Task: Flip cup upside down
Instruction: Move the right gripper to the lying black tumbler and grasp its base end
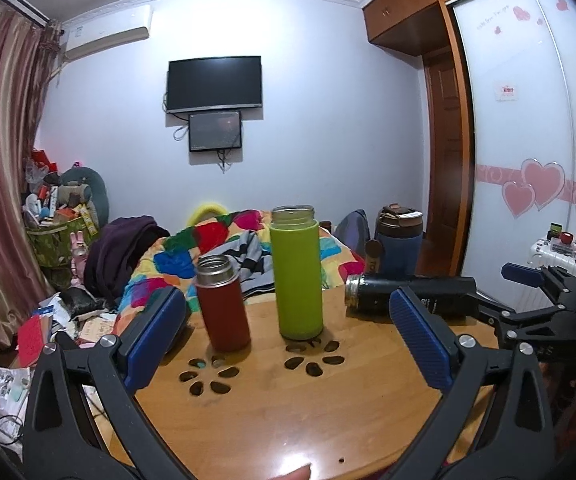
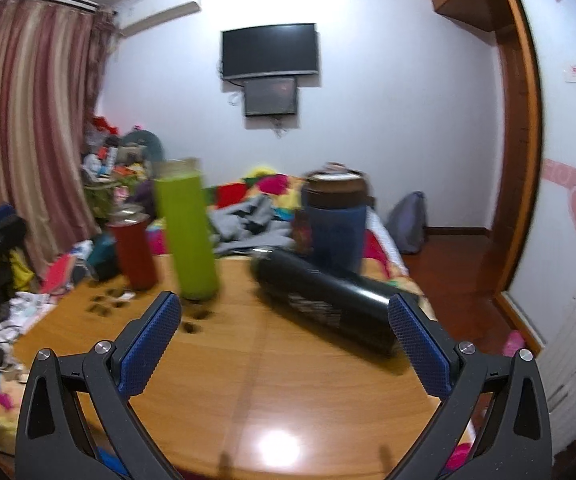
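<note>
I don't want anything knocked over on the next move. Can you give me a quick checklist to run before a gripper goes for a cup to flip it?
1. Left gripper open and holding nothing: ok.
2. Right gripper open and holding nothing: ok.
3. Red cup and green cup upright, mouths up, lids off: ok.
4. Black flask standing: not ok, it lies on its side on the wooden table.
5. Gap between the red and green cups wide enough for a finger: cannot tell.
6. Cups hold no liquid: cannot tell, insides not visible.
7. Right wrist view sharp: not ok, it is blurred.
</note>
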`<move>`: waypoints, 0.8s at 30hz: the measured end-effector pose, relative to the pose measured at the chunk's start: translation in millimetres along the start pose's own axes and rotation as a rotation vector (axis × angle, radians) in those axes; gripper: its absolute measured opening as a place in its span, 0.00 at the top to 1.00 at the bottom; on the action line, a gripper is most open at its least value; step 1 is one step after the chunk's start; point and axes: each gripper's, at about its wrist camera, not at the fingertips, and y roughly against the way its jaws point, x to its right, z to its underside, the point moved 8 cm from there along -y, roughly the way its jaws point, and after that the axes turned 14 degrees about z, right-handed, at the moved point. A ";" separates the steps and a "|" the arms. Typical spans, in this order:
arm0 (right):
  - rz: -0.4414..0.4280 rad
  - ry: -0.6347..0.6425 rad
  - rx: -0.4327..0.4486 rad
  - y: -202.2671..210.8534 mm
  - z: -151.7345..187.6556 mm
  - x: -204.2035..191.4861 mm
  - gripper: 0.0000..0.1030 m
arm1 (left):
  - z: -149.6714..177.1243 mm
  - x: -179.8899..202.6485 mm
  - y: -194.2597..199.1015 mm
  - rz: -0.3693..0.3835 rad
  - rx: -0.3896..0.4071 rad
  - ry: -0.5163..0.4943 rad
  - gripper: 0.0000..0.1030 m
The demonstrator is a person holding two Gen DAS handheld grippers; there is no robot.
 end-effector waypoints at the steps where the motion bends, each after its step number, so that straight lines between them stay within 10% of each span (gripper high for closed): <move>1: 0.021 0.003 -0.008 -9.4 1.2 8.8 0.00 | -0.1 0.1 -6.3 -0.004 -0.009 0.000 0.00; 24: -0.236 0.194 -0.340 -149.0 29.8 32.7 0.04 | 48.7 -14.8 -83.7 0.123 -0.183 0.159 0.00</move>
